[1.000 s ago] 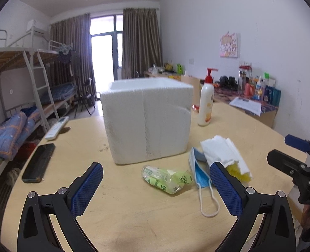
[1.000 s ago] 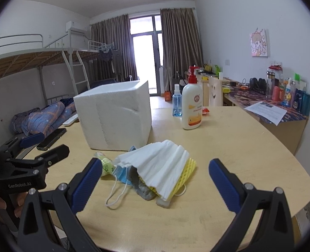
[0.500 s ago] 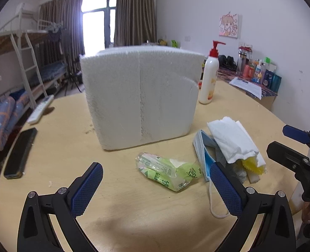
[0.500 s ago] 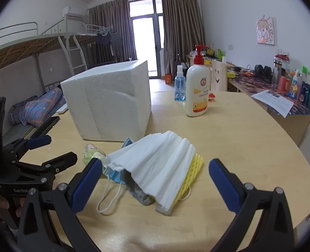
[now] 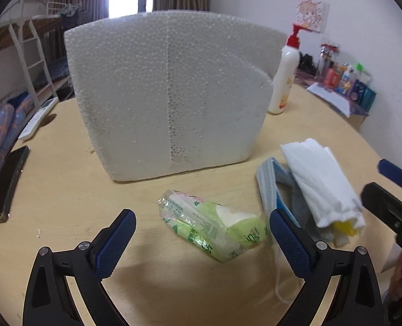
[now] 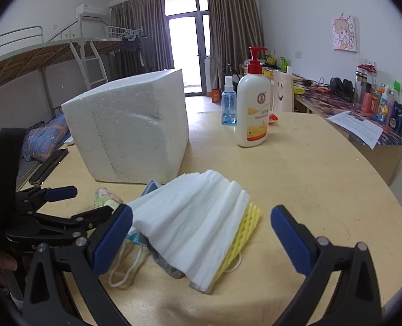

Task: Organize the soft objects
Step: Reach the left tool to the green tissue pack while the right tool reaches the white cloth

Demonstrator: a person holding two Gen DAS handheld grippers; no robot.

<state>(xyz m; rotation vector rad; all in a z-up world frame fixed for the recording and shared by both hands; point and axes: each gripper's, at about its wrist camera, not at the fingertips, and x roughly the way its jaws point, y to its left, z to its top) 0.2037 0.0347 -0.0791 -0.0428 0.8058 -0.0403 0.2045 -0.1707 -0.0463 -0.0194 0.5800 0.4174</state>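
Daylight through a curtained balcony door (image 6: 186, 54) fills a white-walled dorm room, loft bed (image 6: 37, 54) left, cluttered desk (image 6: 345, 100) right

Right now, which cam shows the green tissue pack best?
Left wrist: the green tissue pack lies whole and unblocked between the open jaws. The right wrist view shows only a corner of it, behind the left gripper and the white cloth.

On my table (image 6: 309, 168): lotion bottle (image 6: 253, 108) with red pump at 12 o'clock; blue spray bottle (image 6: 228, 103) touching its left side. Phone (image 5: 6, 182) at 9 o'clock by the edge; remote (image 5: 37, 118) beyond it. Side desk (image 6: 364, 114) at 2 o'clock with paper sheet (image 6: 360, 127), headphones (image 6: 341, 87), small bottles.
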